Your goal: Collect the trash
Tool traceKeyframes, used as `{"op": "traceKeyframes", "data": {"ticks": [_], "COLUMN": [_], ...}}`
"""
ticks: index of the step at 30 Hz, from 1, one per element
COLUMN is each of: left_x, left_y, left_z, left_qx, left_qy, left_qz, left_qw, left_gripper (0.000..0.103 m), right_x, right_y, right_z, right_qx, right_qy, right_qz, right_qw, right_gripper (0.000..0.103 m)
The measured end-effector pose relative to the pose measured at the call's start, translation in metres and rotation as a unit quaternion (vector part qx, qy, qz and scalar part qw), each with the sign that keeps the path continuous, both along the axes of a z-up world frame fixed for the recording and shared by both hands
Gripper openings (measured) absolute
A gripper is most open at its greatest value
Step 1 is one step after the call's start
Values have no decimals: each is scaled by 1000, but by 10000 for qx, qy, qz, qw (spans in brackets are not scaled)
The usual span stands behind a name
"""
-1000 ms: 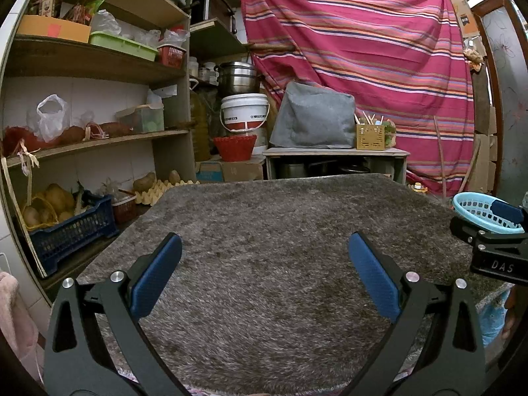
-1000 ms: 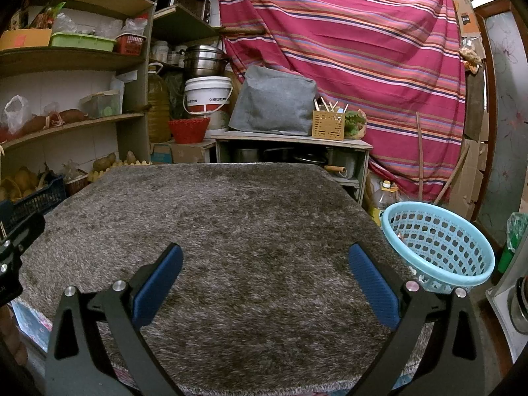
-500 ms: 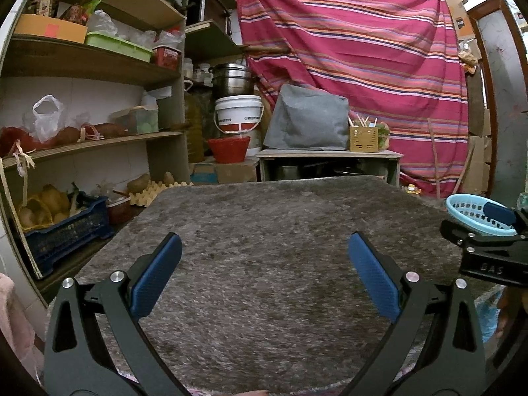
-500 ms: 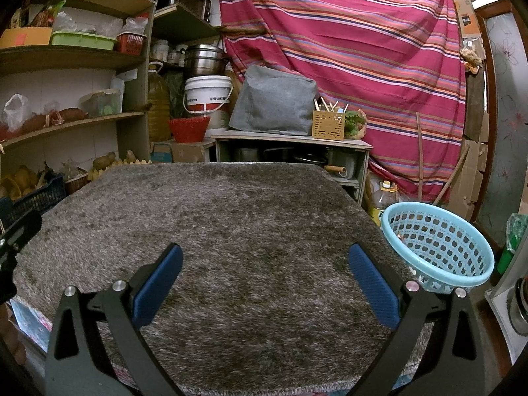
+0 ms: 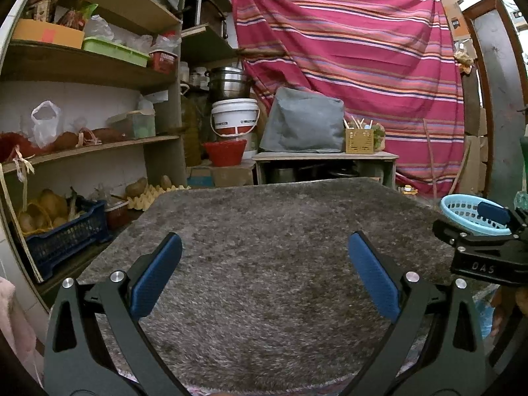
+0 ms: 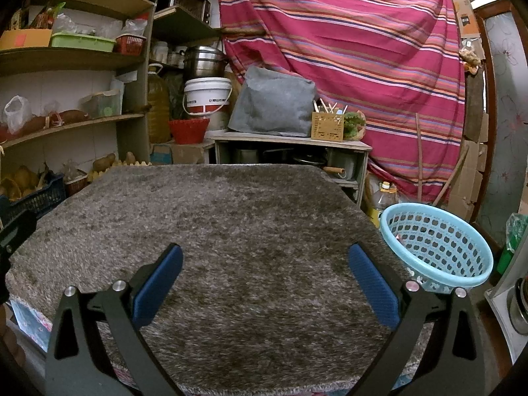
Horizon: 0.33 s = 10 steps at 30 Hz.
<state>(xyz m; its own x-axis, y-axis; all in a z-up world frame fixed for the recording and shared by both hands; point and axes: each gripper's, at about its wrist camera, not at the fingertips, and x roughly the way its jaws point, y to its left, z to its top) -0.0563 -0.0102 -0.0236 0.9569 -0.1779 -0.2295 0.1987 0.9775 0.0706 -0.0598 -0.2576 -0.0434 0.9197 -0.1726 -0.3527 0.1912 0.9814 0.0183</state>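
Observation:
A light blue plastic basket (image 6: 439, 247) stands just past the right edge of the table, which is covered by a shaggy grey-brown rug (image 6: 231, 231). My right gripper (image 6: 264, 280) hovers open over the rug's near edge, nothing between its blue pads. My left gripper (image 5: 264, 270) is open too, low over the rug's near left part, and holds nothing. In the left wrist view the right gripper (image 5: 485, 227) shows at the far right in front of the basket (image 5: 462, 208). No loose trash shows on the rug in either view.
Wooden shelves (image 5: 82, 145) with bags, boxes and a dark blue crate (image 5: 62, 234) line the left side. Behind the table stand a low bench (image 6: 290, 142) with a grey bag, a white bucket (image 6: 206, 95) and a striped red cloth (image 6: 346, 49).
The left gripper has dipped and drifted slightly, so the right gripper and basket sit a little further left in its view. The right gripper has barely moved. Both stay open.

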Motion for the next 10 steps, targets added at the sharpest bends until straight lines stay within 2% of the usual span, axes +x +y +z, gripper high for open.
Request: {"op": "traceKeyframes", "data": {"ticks": [10], "left_x": [3], "left_y": [6], "left_z": [1], "left_qx": [-21], "left_qy": [-35], "left_qz": [117], "left_qw": [9999], "left_gripper": [98], "right_x": [0], "right_y": [-2], "right_z": [0], "right_qx": [-10], "right_qy": [-1], "right_qz": [0], "right_qw": [10000], "right_gripper": [98]}}
